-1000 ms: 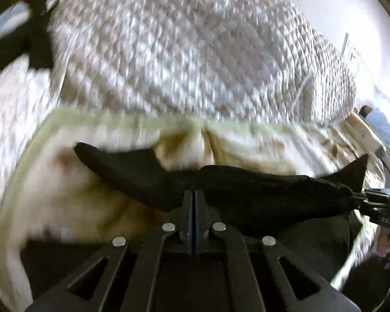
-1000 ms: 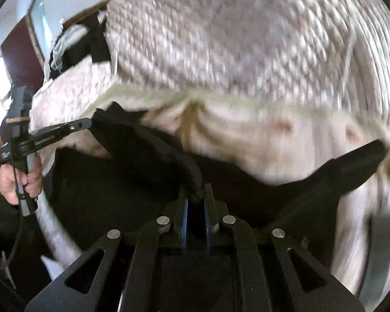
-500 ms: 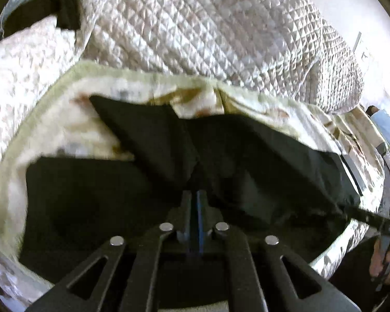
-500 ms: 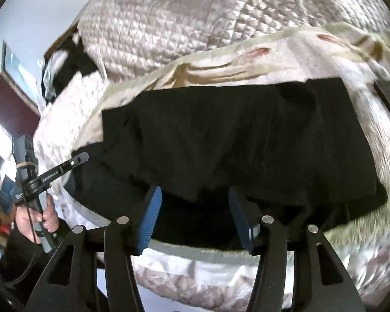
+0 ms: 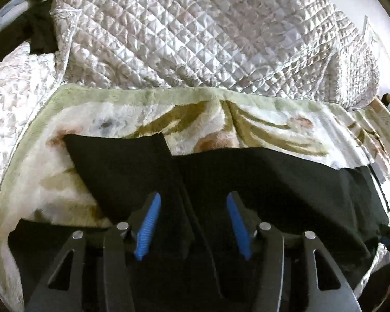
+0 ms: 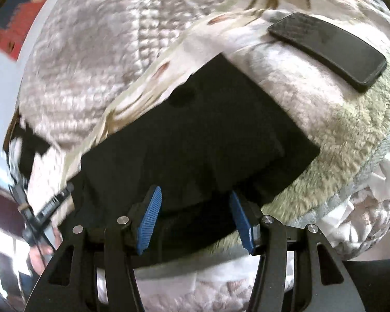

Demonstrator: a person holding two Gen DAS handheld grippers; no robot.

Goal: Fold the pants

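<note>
— Lying folded on the blanket [image 5: 111, 119], are the pants [image 5: 260, 182]?
— Yes; both grippers [image 5: 192, 223] [image 6: 195, 221] are hanging with fingers apart, gripping nothing. One fold seems done.
— Next?
— Probably regrasping an end, folding again, minding the phone [image 6: 327, 52].

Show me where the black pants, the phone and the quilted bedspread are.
black pants [image 5: 260, 182], left wrist view, middle of the folded cloth
phone [image 6: 330, 49], right wrist view, centre of its screen
quilted bedspread [image 5: 195, 31], left wrist view, its middle

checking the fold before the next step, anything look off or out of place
Yes. On the black pants, one folded-over flap lies skewed, its edges misaligned with the rest. A phone also lies on the fleece blanket beside them.
</note>
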